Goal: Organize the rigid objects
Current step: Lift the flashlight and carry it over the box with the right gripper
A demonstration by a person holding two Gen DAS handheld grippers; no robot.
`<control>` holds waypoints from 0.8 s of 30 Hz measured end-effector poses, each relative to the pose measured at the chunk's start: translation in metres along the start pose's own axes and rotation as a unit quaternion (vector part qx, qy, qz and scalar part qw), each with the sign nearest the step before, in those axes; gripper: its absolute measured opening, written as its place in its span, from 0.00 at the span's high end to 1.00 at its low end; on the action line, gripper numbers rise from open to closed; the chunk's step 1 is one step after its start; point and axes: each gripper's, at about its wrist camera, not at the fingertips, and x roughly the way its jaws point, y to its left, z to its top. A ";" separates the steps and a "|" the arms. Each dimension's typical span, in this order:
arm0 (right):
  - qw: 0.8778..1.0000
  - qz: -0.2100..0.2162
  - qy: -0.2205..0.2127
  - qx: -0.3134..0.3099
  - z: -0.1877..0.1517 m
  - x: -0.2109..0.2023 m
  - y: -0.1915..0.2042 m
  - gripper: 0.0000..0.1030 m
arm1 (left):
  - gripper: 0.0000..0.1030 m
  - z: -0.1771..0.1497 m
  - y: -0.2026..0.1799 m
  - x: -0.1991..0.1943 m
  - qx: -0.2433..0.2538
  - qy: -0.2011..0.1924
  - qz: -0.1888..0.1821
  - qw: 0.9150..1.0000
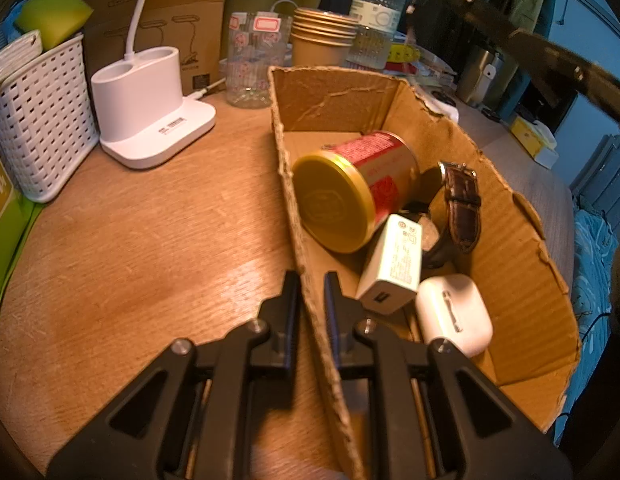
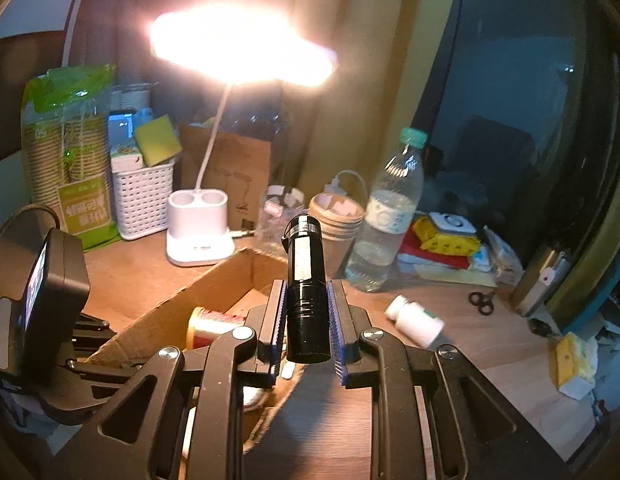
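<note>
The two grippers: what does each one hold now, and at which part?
The right gripper holds a black flashlight around the rear half of its body. The left gripper pinches the near side wall of the cardboard box.

Sitting inside one cardboard box (image 1: 510,240): one tin can (image 1: 350,188), one watch (image 1: 462,204), one charger (image 1: 394,268), one earbud case (image 1: 454,312).
Lying on desk: one pill bottle (image 2: 416,322), one scissors (image 2: 481,302).

The table (image 1: 149,240) is wood-grain with a soft sheen. The box (image 1: 510,240) is rough matt corrugated cardboard, its edges torn. In it, the tin (image 1: 350,192) has a glossy gold metal lid; at its 3 o'clock the watch (image 1: 462,204) has a grained leather strap. The torch (image 2: 307,288) is glossy black metal. The basket (image 1: 41,128) at 9 o'clock is white woven plastic.
</note>
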 end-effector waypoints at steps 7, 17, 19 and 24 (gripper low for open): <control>0.999 0.015 0.028 0.004 -0.013 0.022 0.008 0.79 | 0.87 0.000 0.000 0.000 0.000 0.000 0.000 1.000; 0.998 0.021 0.056 0.011 -0.027 0.038 0.010 0.79 | 0.87 0.000 0.000 0.000 0.000 0.000 0.000 1.000; 0.998 0.020 0.059 0.011 -0.028 0.040 0.010 0.79 | 0.87 0.000 0.000 0.000 0.000 0.000 0.000 1.000; 0.998 0.017 0.061 0.010 -0.029 0.043 0.010 0.79 | 0.87 0.000 0.000 0.000 0.000 0.000 0.000 1.000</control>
